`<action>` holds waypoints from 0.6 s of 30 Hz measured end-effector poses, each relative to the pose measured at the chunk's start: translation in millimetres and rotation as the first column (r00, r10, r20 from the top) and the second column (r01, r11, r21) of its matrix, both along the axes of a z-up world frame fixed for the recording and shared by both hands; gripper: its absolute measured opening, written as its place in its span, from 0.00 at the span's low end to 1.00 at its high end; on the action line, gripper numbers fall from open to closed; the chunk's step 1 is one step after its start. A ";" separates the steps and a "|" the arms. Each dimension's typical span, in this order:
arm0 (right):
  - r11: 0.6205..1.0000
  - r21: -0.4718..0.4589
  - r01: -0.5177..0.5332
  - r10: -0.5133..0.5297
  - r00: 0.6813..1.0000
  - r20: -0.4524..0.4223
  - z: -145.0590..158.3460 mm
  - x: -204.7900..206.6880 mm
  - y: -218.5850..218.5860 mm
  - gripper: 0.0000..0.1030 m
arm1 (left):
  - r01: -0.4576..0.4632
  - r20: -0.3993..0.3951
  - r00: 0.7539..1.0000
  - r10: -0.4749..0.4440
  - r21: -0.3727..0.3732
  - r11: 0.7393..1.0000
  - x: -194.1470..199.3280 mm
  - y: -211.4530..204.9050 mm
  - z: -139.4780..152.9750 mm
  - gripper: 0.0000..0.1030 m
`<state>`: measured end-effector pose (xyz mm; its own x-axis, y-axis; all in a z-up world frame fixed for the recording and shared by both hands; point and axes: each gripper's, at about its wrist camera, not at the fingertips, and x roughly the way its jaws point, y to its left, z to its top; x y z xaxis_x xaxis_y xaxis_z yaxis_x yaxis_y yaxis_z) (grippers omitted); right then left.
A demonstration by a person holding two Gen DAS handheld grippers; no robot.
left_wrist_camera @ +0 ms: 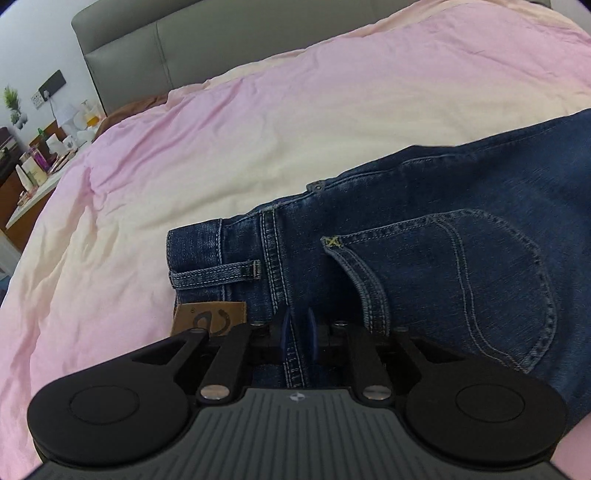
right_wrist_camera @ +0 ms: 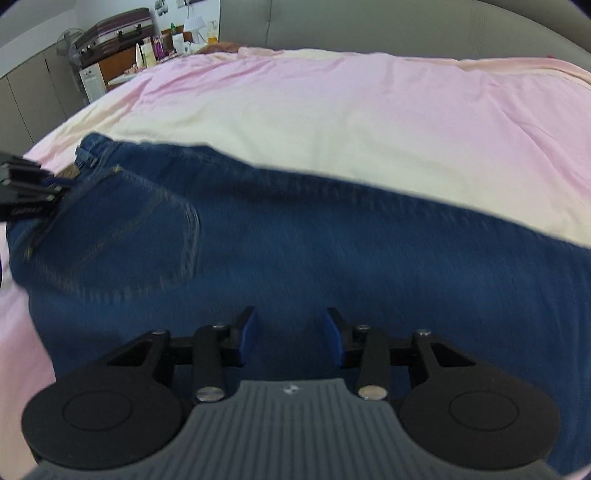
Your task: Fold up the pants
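Observation:
Dark blue jeans point(left_wrist_camera: 443, 240) lie flat on the bed with the back side up, the waistband to the left. My left gripper point(left_wrist_camera: 299, 332) is down at the waistband beside the brown leather patch point(left_wrist_camera: 210, 317). Its blue pads stand a little apart over the centre seam, which lies flat between them. The back pocket point(left_wrist_camera: 461, 288) is just to its right. In the right wrist view the jeans point(right_wrist_camera: 295, 240) stretch across the frame, blurred. My right gripper point(right_wrist_camera: 291, 332) hovers open over the leg, nothing between its pads. The left gripper's black fingers point(right_wrist_camera: 37, 192) show at the far left edge.
A pink and cream bedcover point(left_wrist_camera: 221, 129) spreads beyond the jeans up to a grey padded headboard point(left_wrist_camera: 184, 48). A nightstand with bottles and a lamp point(left_wrist_camera: 44, 155) stands left of the bed. A suitcase point(right_wrist_camera: 114, 33) sits on a cabinet in the far corner.

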<state>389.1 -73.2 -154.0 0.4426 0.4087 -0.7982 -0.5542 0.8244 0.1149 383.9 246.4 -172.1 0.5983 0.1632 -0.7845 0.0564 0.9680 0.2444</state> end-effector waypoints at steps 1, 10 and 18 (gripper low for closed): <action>1.000 -0.014 0.001 -0.001 1.000 0.003 -4.1 -9.2 -10.9 0.38 | -0.021 -0.006 1.000 0.021 0.006 1.000 2.8 -0.4 -2.1 0.20; 0.999 -0.003 0.053 -0.053 0.999 0.002 6.7 -41.5 -56.4 0.38 | -0.157 0.026 0.987 0.158 -0.017 0.987 -21.5 -19.3 40.6 0.20; 0.969 0.019 0.246 -0.246 0.969 0.015 34.9 -64.4 -155.0 0.40 | -0.108 0.003 0.994 0.114 -0.283 0.953 -98.0 -85.7 73.7 0.31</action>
<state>324.6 -228.2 -119.2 0.5448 0.2986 -0.7836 -0.3367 0.9337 0.1217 285.9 160.7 -98.4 0.6045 0.0029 -0.7966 -0.0572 0.9976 -0.0398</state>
